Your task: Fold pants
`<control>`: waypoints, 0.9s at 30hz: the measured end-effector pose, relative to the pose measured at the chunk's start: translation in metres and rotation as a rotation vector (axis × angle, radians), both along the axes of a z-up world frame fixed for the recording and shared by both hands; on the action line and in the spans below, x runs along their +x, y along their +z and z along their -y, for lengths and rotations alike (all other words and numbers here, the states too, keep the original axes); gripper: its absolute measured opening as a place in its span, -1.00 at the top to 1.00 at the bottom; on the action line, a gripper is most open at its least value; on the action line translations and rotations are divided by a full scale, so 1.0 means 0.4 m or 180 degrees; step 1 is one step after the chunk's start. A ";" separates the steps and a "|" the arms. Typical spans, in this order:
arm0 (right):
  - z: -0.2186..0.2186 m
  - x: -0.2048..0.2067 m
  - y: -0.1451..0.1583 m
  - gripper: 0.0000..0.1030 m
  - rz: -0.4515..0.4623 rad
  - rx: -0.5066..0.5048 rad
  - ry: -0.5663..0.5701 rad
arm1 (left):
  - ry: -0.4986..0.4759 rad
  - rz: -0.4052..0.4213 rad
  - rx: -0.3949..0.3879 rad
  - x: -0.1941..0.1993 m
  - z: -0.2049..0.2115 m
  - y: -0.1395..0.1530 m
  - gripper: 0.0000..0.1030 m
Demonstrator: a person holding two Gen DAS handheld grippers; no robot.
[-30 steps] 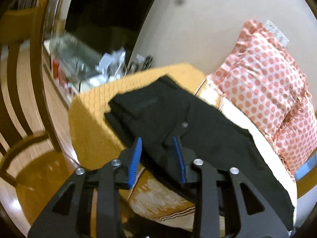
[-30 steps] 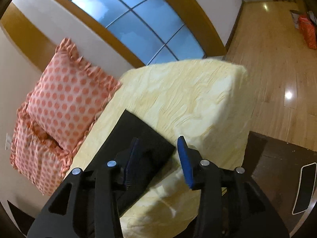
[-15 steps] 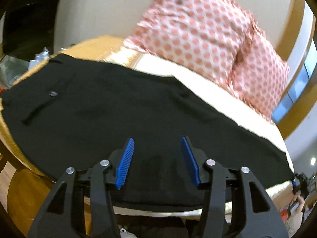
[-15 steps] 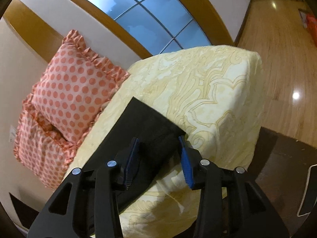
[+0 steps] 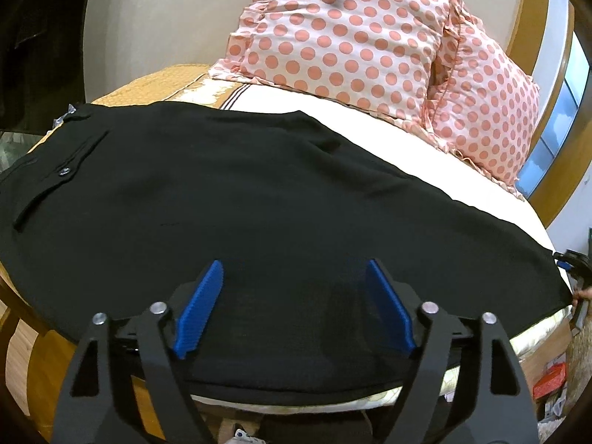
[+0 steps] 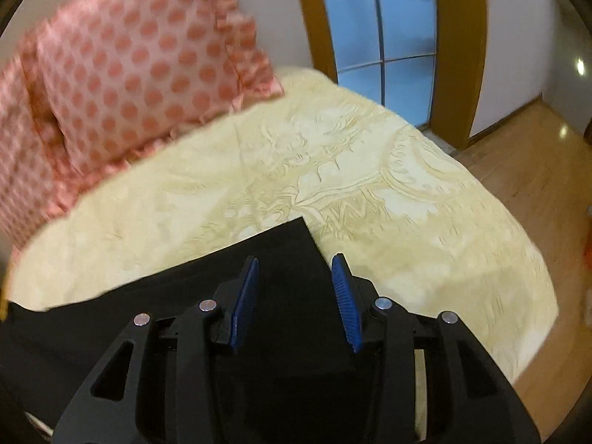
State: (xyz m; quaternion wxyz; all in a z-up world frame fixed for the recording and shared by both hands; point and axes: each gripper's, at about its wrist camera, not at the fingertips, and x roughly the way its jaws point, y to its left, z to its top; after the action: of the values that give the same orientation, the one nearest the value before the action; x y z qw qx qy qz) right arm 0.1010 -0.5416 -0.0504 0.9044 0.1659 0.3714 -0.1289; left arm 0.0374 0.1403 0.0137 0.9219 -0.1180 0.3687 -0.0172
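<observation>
Black pants (image 5: 236,199) lie flat across the bed, waistband and a buttoned back pocket at the left, legs running right. My left gripper (image 5: 294,303) is open, its blue pads above the near edge of the pants around mid-length. In the right wrist view the leg end of the pants (image 6: 281,255) lies on the cream bedspread (image 6: 370,192). My right gripper (image 6: 294,292) is open over that leg end, holding nothing.
Two pink polka-dot pillows (image 5: 355,40) lean at the head of the bed; one also shows in the right wrist view (image 6: 129,70). A window with a wooden frame (image 6: 392,37) stands behind the bed. Wooden floor (image 6: 536,170) lies to the right.
My left gripper has swung from the waist corner to face the middle of the pants and opened wider. My right gripper has turned toward the window, still over the leg end.
</observation>
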 end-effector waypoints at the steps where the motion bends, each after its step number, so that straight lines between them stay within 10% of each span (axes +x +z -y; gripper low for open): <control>1: -0.001 0.010 -0.004 0.16 -0.0044 -0.0025 0.0041 | -0.0011 0.0001 0.0005 0.001 0.003 0.000 -0.64; 10: -0.059 -0.032 0.006 0.79 0.0206 -0.0656 0.0166 | -0.0101 -0.0034 0.0216 0.024 0.039 -0.006 -0.90; 23: -0.106 0.027 0.044 0.84 0.0282 -0.1227 -0.0019 | -0.0089 -0.0035 0.0163 0.035 0.034 -0.006 -0.91; 27: -0.074 0.065 0.000 0.87 -0.0143 -0.1176 -0.0177 | -0.0093 -0.0024 0.0189 0.032 0.038 -0.006 -0.93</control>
State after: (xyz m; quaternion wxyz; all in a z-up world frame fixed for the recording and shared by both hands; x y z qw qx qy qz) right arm 0.1271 -0.5121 -0.0502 0.9071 0.0042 0.3567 -0.2234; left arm 0.0501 0.1253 0.0111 0.9232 -0.0852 0.3742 -0.0192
